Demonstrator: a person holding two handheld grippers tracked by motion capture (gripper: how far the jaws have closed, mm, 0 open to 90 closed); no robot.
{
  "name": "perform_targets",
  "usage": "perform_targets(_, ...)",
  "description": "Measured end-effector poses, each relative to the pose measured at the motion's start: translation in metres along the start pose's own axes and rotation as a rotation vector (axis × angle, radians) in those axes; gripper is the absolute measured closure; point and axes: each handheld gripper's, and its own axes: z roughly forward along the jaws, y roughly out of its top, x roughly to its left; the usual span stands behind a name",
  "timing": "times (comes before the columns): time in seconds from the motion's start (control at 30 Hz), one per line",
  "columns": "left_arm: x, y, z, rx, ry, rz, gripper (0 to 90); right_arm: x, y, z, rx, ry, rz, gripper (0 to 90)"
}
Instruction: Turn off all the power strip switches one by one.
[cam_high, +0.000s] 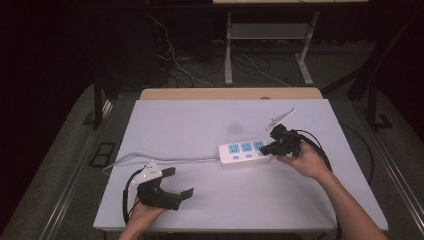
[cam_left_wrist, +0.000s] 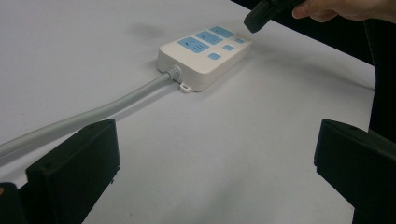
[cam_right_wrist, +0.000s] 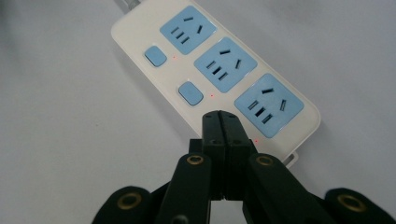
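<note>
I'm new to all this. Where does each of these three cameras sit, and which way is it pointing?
High view: sits above the person's side, looks forward and down on the table; both forearms show, with the left claw and the right claw.
Left gripper view: rides the left claw, looks across the table between its two wide-apart jaws toward the power strip.
Right gripper view: rides the right claw, looks down past its closed jaws.
All three share the power strip.
</note>
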Motion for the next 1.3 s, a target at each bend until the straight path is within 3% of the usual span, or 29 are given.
perform_targets(0.4,0.001,0.0,0.0,0.001,0.002,0.004,0.0,-0.006,0.002,0.017,0.024,-0.036,0.004,89.9)
perform_targets(0.6,0.001,0.0,0.0,0.002,0.002,0.003,0.0,-0.012,-0.001,0.02,-0.006,0.004,0.034,90.0)
perform_targets(0.77,0.0,0.0,0.0,0.001,0.002,0.003,0.0,-0.009,-0.004,0.019,-0.029,-0.009,0.026,90.0)
perform_targets(0.87,0.0,0.0,0.0,0.002,0.0,0.007,0.0,-0.011,-0.008,0.022,-0.057,0.047,0.042,90.0)
perform_targets(0.93,0.0,0.0,0.0,0.004,0.001,0.007,0.0,-0.009,-0.008,0.023,-0.066,0.027,0.03,90.0)
perform_targets(1.17,0.0,-0.001,0.0,0.0,0.001,0.001,0.0,-0.011,-0.007,0.024,-0.052,0.031,0.052,90.0)
perform_targets(1.3,0.0,-0.001,0.0,0.001,-0.001,0.003,0.0,-0.009,-0.01,0.024,-0.073,0.022,0.038,90.0)
